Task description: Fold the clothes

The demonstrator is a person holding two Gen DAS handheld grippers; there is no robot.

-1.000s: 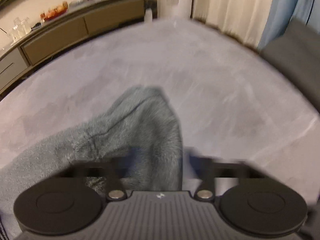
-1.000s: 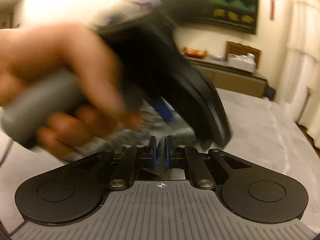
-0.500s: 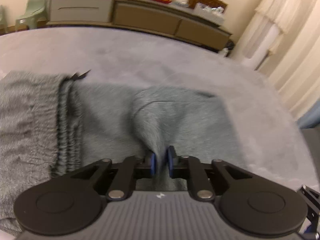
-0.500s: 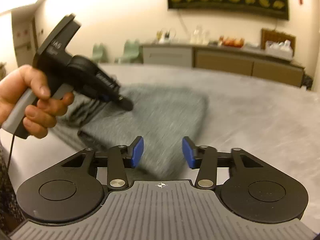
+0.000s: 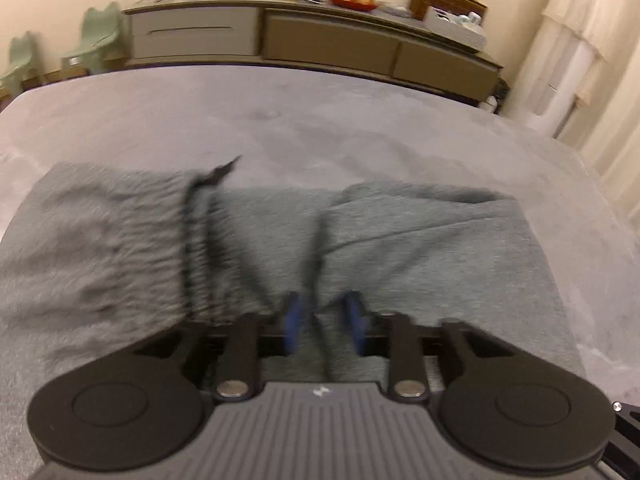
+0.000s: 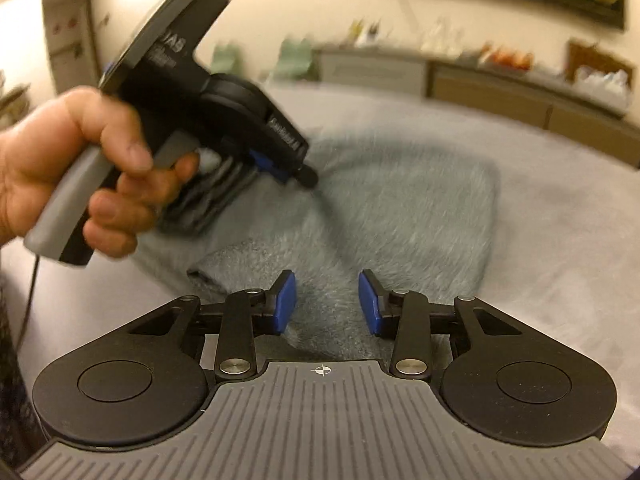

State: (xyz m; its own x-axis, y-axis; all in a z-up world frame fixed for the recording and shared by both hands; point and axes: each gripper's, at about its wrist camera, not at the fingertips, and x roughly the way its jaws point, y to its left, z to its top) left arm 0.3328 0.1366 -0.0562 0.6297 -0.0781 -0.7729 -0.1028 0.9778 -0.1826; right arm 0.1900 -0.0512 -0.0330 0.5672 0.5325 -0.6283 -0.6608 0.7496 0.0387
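Observation:
A grey-green fleece garment (image 5: 400, 248) with a dark drawstring waistband (image 5: 196, 232) lies folded on the grey bed cover (image 5: 280, 120). My left gripper (image 5: 322, 326) is open just above the cloth, with a raised fold between its blue pads; it holds nothing. In the right wrist view the garment (image 6: 400, 200) lies ahead. My right gripper (image 6: 327, 304) is open and empty over its near edge. The left gripper (image 6: 296, 168), held in a hand, shows there over the garment's left part.
A long low sideboard (image 5: 320, 40) with bottles and boxes stands against the far wall. Two green child chairs (image 5: 96, 40) stand at the far left. Pale curtains (image 5: 580, 60) hang at the right. The bed edge (image 5: 592, 168) runs along the right.
My left gripper has opened and let go of the cloth fold it pinched. My right gripper, which had let go earlier, stays open and has drawn slightly back.

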